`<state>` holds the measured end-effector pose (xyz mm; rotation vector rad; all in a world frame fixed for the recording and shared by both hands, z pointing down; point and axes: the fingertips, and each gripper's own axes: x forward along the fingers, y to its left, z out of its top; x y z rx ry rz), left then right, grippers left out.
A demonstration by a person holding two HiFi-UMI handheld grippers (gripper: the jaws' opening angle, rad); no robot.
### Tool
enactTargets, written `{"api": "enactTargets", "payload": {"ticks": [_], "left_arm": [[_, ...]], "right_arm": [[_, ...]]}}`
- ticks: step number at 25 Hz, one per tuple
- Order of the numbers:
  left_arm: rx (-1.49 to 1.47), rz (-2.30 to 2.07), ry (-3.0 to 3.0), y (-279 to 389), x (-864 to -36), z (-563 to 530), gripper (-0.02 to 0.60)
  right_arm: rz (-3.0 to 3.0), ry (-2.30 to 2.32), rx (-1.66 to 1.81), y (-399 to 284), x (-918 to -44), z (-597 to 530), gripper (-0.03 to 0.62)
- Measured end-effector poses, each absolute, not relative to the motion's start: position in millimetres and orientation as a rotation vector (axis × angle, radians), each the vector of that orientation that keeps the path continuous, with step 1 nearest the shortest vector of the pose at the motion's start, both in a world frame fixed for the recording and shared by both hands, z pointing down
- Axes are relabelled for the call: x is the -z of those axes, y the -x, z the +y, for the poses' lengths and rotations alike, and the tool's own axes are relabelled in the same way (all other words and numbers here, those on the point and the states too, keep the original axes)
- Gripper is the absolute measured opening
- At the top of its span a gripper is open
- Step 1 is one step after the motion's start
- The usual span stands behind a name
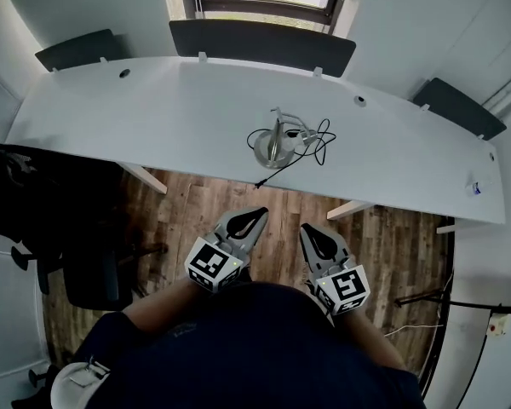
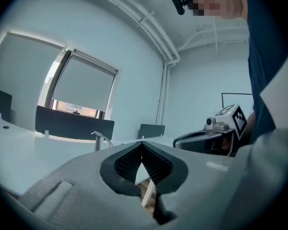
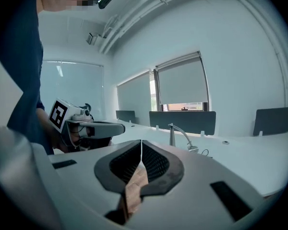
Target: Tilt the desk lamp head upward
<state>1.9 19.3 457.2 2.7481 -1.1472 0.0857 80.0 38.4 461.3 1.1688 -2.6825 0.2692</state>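
Observation:
A small silver desk lamp (image 1: 275,141) stands on the long white desk (image 1: 179,118), near its front edge at the middle, with its black cable (image 1: 311,150) coiled to its right. In the right gripper view the lamp (image 3: 179,134) shows its curved neck bending down to the right. My left gripper (image 1: 261,215) and right gripper (image 1: 306,229) are held close to my body, over the wooden floor in front of the desk, well short of the lamp. Both are shut with nothing between the jaws. The left gripper view catches the lamp (image 2: 100,140) far off.
Dark divider panels (image 1: 260,45) line the desk's far edge under a window. A black office chair (image 1: 34,203) stands at the left below the desk. A small white object (image 1: 476,187) lies at the desk's right end. White desk legs (image 1: 351,209) stand ahead of my grippers.

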Motion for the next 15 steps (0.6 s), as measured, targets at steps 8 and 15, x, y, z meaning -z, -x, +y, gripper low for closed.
{"api": "enactTargets", "payload": {"ticks": [8, 15], "left_arm": [[-0.127, -1.043, -2.757, 33, -469, -102, 0.006], [-0.191, -1.037, -2.725, 27, -488, -152, 0.008]], "right_arm": [[-2.537, -1.384, -0.265, -62, -464, -68, 0.012], [-2.445, -1.449, -0.295, -79, -488, -113, 0.012]]}}
